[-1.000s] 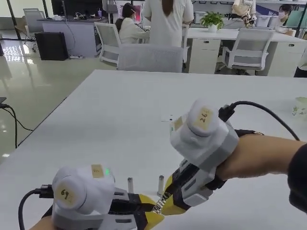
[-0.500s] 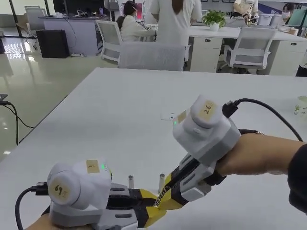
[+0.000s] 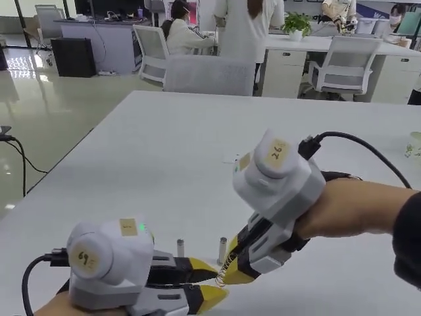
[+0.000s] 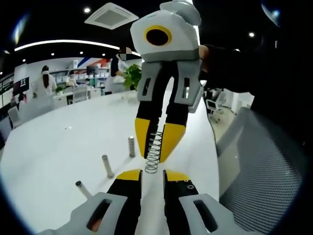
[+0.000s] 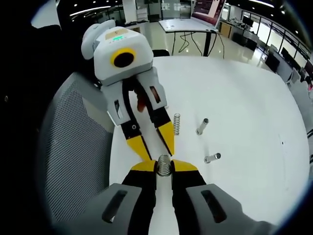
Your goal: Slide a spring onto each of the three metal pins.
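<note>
A thin steel spring [image 4: 153, 151] hangs between the yellow tips of my right gripper [image 4: 154, 147], which is shut on it. From my right gripper view I look at the spring [image 5: 164, 166] end-on. In the head view the right gripper [image 3: 229, 275] holds the spring [image 3: 227, 264] just in front of one pin [image 3: 222, 250]. My left gripper [image 4: 152, 175] sits open right below the spring's lower end, its tips [image 3: 207, 284] apart. Three short metal pins [image 4: 131, 146] [image 4: 106, 165] [image 4: 80, 188] stand on the white table. A second spring [image 5: 176, 123] stands near a pin [image 5: 202, 126].
A grey mesh chair [image 5: 73, 142] stands against the table's near edge [image 4: 215, 147]. The white table [image 3: 164, 151] stretches away to another grey chair [image 3: 207, 76]. People and desks are far behind. A black cable [image 3: 355, 148] trails from my right gripper.
The left gripper's jaws have parted and no longer close near the spring. The spring stays in the right gripper, which has barely moved. The head camera has tipped slightly.
</note>
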{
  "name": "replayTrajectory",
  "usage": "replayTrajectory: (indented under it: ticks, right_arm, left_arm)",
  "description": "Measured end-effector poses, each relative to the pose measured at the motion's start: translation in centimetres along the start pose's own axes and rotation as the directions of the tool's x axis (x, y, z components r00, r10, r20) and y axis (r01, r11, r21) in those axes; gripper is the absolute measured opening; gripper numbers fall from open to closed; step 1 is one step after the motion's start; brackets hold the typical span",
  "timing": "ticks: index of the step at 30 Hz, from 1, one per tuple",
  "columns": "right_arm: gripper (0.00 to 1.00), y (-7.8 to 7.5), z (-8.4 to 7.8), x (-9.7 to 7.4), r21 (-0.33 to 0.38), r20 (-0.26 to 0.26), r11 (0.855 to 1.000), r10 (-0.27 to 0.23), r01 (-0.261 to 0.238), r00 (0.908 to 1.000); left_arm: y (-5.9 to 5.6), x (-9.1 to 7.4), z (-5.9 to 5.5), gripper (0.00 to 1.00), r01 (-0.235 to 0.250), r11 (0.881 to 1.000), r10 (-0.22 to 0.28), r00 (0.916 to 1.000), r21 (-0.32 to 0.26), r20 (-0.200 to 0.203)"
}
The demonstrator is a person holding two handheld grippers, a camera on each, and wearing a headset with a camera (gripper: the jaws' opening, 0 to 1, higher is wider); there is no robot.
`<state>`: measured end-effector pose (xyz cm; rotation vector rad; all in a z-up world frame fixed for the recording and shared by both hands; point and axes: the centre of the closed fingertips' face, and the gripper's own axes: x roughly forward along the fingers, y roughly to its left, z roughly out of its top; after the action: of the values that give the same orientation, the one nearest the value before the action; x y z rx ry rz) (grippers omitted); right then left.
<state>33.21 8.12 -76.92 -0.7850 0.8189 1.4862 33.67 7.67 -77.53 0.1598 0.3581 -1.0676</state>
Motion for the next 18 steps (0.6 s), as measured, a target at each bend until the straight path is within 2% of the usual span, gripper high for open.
replayTrajectory:
  ticks: [10,18]
  right_arm:
    - [0.08,-0.8,-1.6,-0.6,-0.005,-0.062,1.000,-0.025,0.025,0.9978]
    - [0.08,-1.6,-2.6,-1.4,-0.009,-0.099,0.999,-0.052,0.052,0.9937]
  left_arm:
    - [0.7,-0.8,-0.6,0.18,-0.042,0.999,0.042,0.9991,-0.028,0.004]
    - [1.3,-2.1,-1.5,0.25,-0.087,0.995,0.087,0.9962,-0.049,0.001]
